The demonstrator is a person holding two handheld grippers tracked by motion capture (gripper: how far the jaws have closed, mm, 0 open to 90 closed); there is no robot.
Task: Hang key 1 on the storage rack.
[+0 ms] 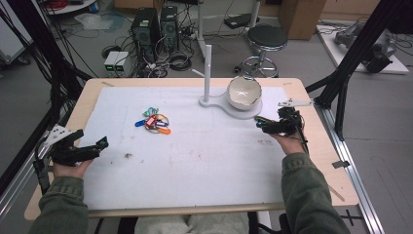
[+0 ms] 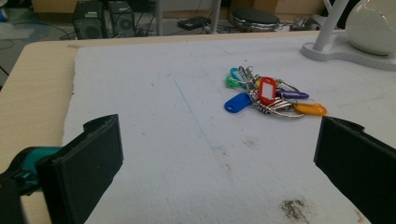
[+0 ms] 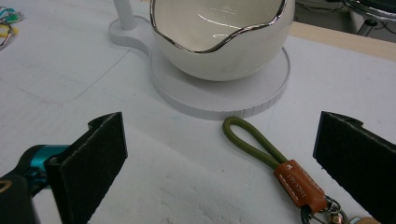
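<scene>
Now, line by line:
Table: a pale wooden top (image 1: 319, 146) covered by a white mat (image 1: 204, 161) with a few brown stains.
Left gripper: (image 1: 100, 145) held in the person's left hand (image 1: 73, 168) at the mat's left edge, pointing toward the middle; jaws wide apart, nothing between them; in the left gripper view they frame bare mat, with a dark stain (image 2: 293, 208) near the right jaw.
Keys: a bunch (image 1: 156, 122) with red, blue, purple, orange and green tags, flat on the mat left of centre, ahead of the left gripper and well apart from it; also in the left gripper view (image 2: 271, 95).
Right gripper: (image 1: 260, 124) held in the right hand (image 1: 292, 144) near the mat's right side, pointing left; jaws wide apart, clamped on nothing.
Strap: an olive cord loop (image 3: 254, 142) with a brown leather tab (image 3: 299, 184) and metal rings, lying on the mat between the right jaws, nearer the right one, touching neither.
Bowl: white with a wavy silver rim (image 1: 243, 92), sitting on the round plate of a white stand (image 1: 238, 111); strap's loop end just beside that plate.
Post: a white upright (image 1: 207, 73) rising from the stand's small end, left of the bowl.
</scene>
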